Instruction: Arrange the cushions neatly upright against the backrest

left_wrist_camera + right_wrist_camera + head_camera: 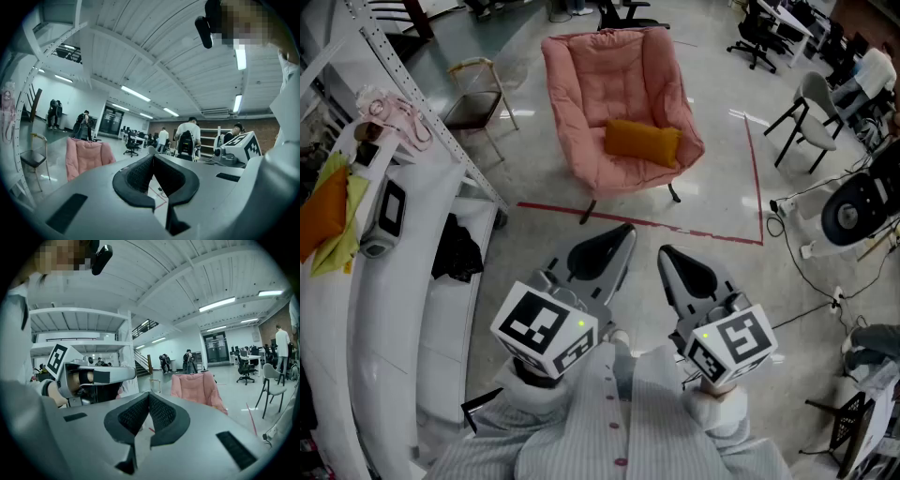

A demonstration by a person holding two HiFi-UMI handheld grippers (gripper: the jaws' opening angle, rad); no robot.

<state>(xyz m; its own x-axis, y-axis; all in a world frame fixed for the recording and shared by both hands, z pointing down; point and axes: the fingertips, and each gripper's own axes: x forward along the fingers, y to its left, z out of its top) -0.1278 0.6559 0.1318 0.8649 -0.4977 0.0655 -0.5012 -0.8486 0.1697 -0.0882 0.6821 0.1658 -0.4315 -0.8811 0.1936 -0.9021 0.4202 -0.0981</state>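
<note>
Cushion look: one cushion (642,142), orange, oblong and plump, with rounded corners and a plain cover without pattern

Cushion pose: it lies on its long side, a little tilted, not standing upright

Cushion place: low in the pink armchair (609,84), on the seat, more to the picture's right half; its right end is just beside the side padding; if its back touches the backrest I cannot tell

Armchair: soft quilted padding, wide backrest, dark thin legs; it stands on the grey floor (712,187) behind a red tape line (675,228)

Left claw (623,236): the two jaws are pressed together with nothing between them, only the black ribbed pads meet; it is held low in front of the person's striped shirt (619,422)

Right claw (667,255): also closed on nothing, the pads meet tip to tip; it is held just beside the left one, apart from it

Cushion to claws: well apart; the cushion lies ahead of both tips, on the far side of the tape line, and in the head view it sits about between the two lines in which they point; neither claw touches the cushion or the armchair

Gripper views: each shows the armchair far ahead over the closed jaws, but the cushion cannot be made out there

Nearby: a small chair (478,98) with a metal frame stands left of the armchair; a white rack (412,309) runs along the left edge
</note>
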